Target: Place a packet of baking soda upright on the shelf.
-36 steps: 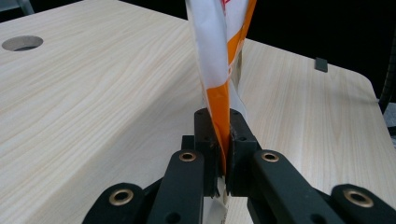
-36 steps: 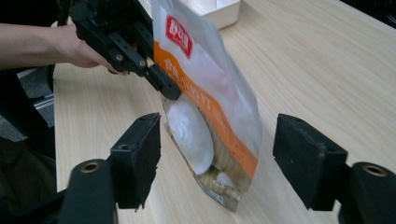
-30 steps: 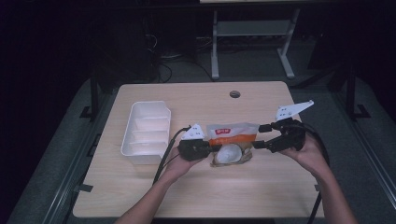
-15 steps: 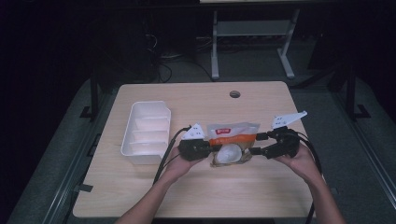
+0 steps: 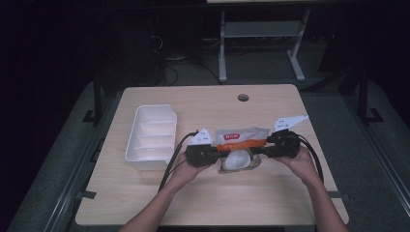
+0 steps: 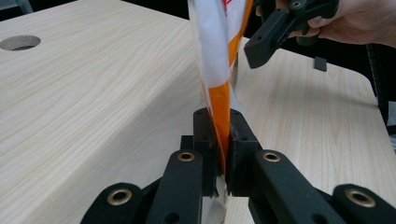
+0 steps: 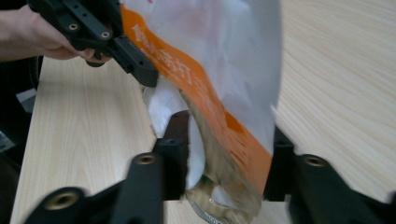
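Snack bag [image 5: 241, 137], one in number, white with an orange band, sits near the middle of the single wooden table [image 5: 203, 203], stretched between my two grippers; a pale rounded object [image 5: 237, 158] lies at its near edge, and what it is I cannot tell. My left gripper [image 5: 212, 153] is clamped tight on the left end of the bag: in the left gripper view its two black jaws pinch the orange strip [image 6: 219, 126] flat between them, with the rest of the bag rising above. My right gripper [image 5: 263, 151] straddles the opposite end; its jaws have just been closing, and in the right gripper view the bag [image 7: 219, 93] stands between them, yet a gap remains on either side, so the pads are not pressing on it. Two hands bear the grippers, my left hand [image 5: 186, 170] and my right hand [image 5: 302, 162], each entering from the near edge of the table. One white divided tray [image 5: 151, 137] stands well apart to the left of the bag. One round hole [image 5: 243, 97] marks the far side of the tabletop. Each gripper trails one dark cable.
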### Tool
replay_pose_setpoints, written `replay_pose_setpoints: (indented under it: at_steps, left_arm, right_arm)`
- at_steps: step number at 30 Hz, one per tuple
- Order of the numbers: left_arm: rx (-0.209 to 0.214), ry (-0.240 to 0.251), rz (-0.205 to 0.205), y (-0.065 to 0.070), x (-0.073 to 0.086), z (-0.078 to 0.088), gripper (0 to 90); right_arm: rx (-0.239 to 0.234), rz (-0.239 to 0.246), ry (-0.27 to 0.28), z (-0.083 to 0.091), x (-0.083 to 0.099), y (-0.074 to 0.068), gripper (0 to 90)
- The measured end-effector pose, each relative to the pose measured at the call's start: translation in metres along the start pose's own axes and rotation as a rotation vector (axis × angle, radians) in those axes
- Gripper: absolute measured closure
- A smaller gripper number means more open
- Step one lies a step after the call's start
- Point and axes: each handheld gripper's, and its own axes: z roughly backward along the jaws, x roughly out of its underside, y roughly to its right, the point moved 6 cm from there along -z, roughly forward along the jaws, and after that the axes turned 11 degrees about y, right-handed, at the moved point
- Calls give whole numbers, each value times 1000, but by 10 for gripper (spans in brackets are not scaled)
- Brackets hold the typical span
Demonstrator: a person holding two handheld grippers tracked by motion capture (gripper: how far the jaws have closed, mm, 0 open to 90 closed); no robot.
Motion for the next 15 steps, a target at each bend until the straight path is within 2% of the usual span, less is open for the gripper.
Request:
replay_pose_setpoints:
  at_steps: [2,4,5,7,9,14,15]
  left_arm:
    - [-3,1,0,0,0,1,840]
    - [-4,7,5,0,0,2,819]
    - [-6,8,5,0,1,3,819]
    - [-15,3,0,1,1,4,794]
    - [-29,4,-8,1,0,6,752]
    - [-59,9,-15,2,2,13,645]
    - [-65,5,-15,2,4,14,620]
  right_arm:
    - [9,26,-4,-1,-1,-2,685]
    - [0,44,-8,0,-2,-5,816]
    - [0,44,-8,0,-2,-5,816]
    - [-17,49,-13,1,-2,-7,874]
    - [-17,60,-23,2,-3,-10,890]
    - [-46,49,-29,7,-4,-19,896]
    - [-45,61,-30,8,-6,-22,897]
